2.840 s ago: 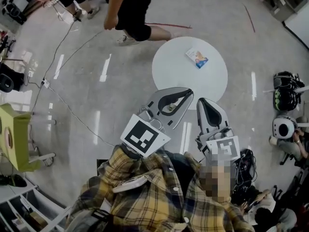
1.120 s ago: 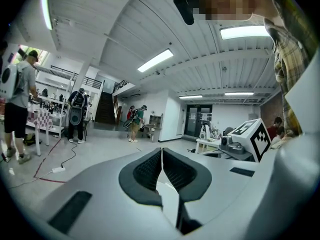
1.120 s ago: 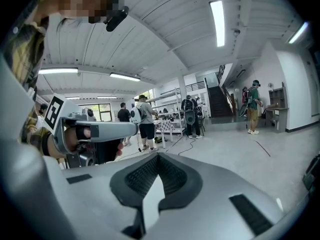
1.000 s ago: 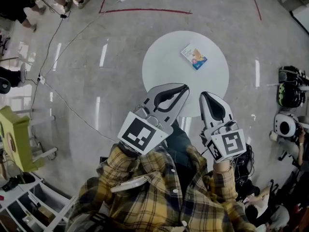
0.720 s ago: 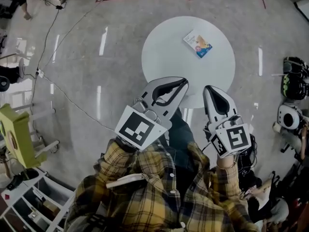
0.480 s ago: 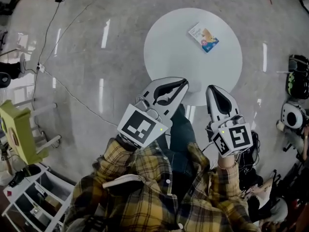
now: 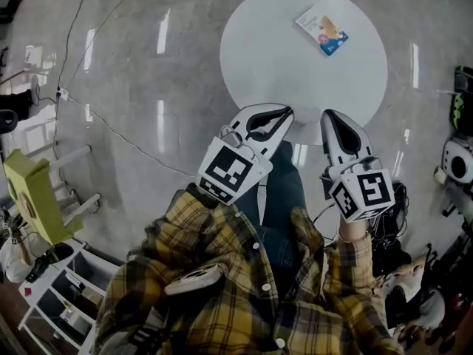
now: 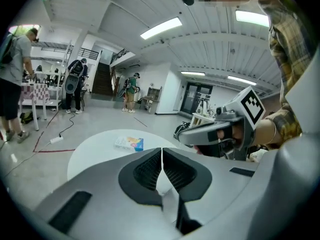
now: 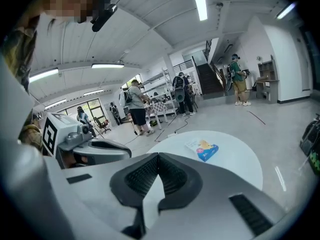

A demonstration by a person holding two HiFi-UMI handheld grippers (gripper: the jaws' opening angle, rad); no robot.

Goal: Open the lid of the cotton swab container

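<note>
Cotton swab container [image 7: 322,29] lies flat on the round white table [image 7: 259,58], roughly 1 o'clock from centre. Left gripper [image 7: 285,112] and right gripper [image 7: 327,115] hover at the table's 6 o'clock edge, well apart from the container. Both jaws are fully together with nothing between them.

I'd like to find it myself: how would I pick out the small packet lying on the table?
Find the round white table standing on the grey floor. On its far side, toward the right, lies a small flat box. It is white with a blue corner and a colourful picture, and nothing else lies on that tabletop.
</note>
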